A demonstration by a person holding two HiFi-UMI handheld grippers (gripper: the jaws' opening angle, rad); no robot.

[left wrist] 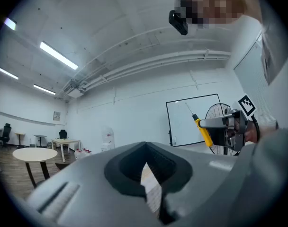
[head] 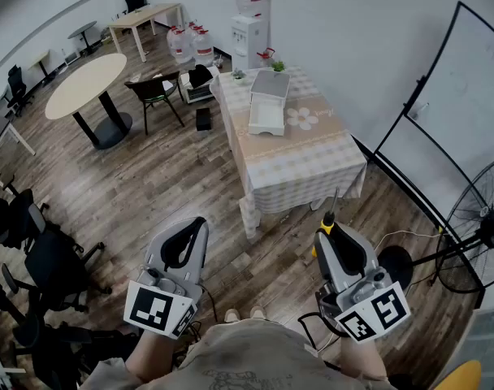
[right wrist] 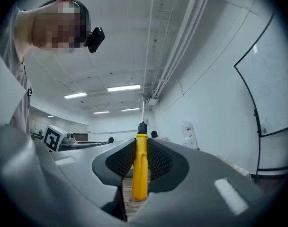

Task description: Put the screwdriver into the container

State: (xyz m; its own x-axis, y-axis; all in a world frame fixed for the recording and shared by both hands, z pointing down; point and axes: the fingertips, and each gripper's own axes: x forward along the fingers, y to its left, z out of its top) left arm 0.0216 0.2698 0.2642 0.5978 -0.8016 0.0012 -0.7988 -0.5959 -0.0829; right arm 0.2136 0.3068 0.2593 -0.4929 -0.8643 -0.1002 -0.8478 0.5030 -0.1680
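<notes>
**Screwdriver pinched in your right claw, short of the table**

You stood on the wood floor in front of one cloth-covered table, and everything below is placed from that table. One whiteboard leaned to the right of it, and one standing fan stood right of its near corner. One round table sat well off to its left, with one dark chair between the two. One water dispenser stood against the wall beyond the table's far end. A cluster of water bottles sat just left of the dispenser, too small to count surely.

On the table's far half lay one white container, resting on the cloth.

You held two grippers, both on the near side of the table and well apart from it. Your left gripper was off the near left corner. Its own view showed its jaws pressed together at the tips with nothing between them.

Your right gripper was just off the near right corner. Its jaws pinched the one screwdriver by its yellow handle, black collar and metal shaft pointing toward the table. In the right gripper view the screwdriver stood upright between the ribbed pads. The left gripper view caught it from the side, in front of the whiteboard. The screwdriver was well apart from the container.
</notes>
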